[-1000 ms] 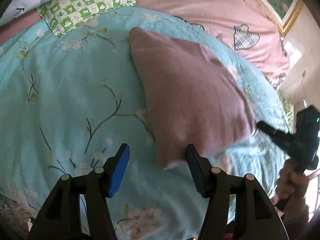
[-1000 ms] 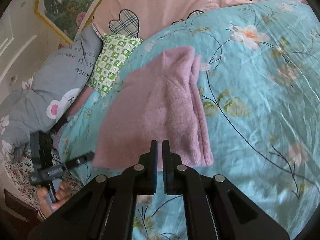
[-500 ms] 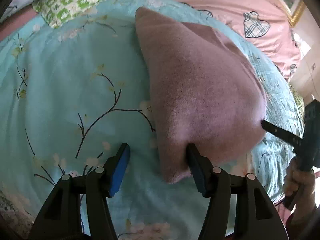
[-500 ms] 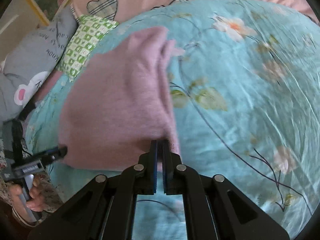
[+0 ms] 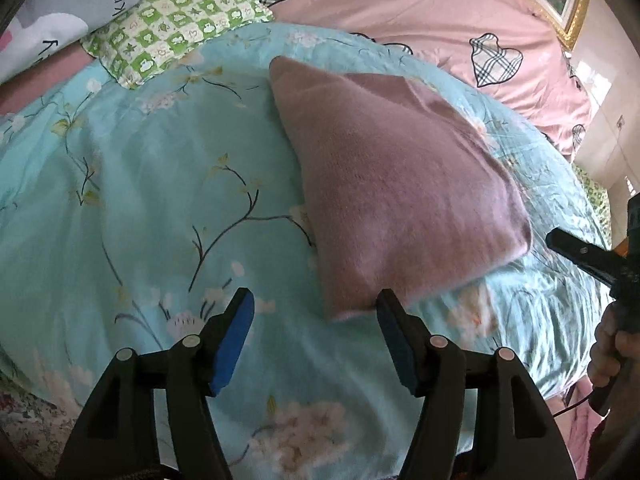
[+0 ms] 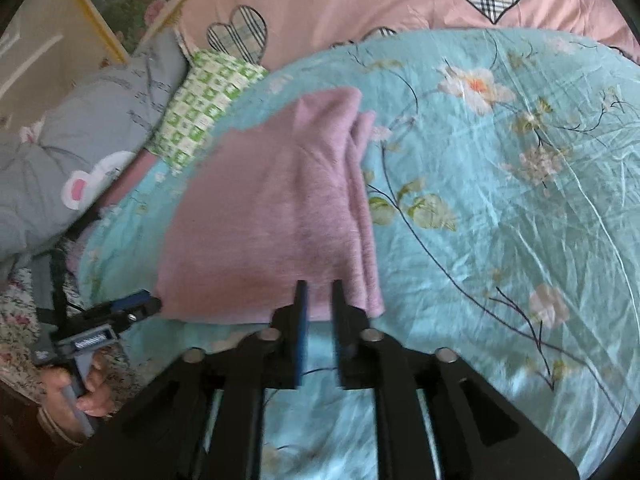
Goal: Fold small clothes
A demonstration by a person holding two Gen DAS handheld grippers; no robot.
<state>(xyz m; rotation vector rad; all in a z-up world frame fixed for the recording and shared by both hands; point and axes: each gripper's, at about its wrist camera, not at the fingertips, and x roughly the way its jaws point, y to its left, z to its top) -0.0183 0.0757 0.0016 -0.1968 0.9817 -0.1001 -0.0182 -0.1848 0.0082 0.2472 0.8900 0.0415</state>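
A folded mauve fleece garment [image 5: 396, 192] lies flat on the turquoise floral bedspread [image 5: 132, 200]; it also shows in the right wrist view [image 6: 272, 220], with stacked layer edges along its right side. My left gripper [image 5: 314, 300] is open and empty, its right finger just touching the garment's near corner. My right gripper [image 6: 318, 292] is slightly open and empty at the garment's near edge. The right gripper also shows at the right of the left wrist view [image 5: 560, 240], just off the garment's corner. The left gripper shows at the lower left of the right wrist view [image 6: 148, 304].
A green checked cushion [image 5: 176, 28], a grey printed pillow [image 6: 72, 152] and a pink quilt with plaid hearts [image 5: 440, 12] lie at the back of the bed. A gold picture frame [image 6: 96, 20] hangs on the wall. The bed edge runs near me.
My right gripper was shut on the garment's edge and has opened a little, letting it go. The garment has settled flat. Both grippers have pulled back slightly.
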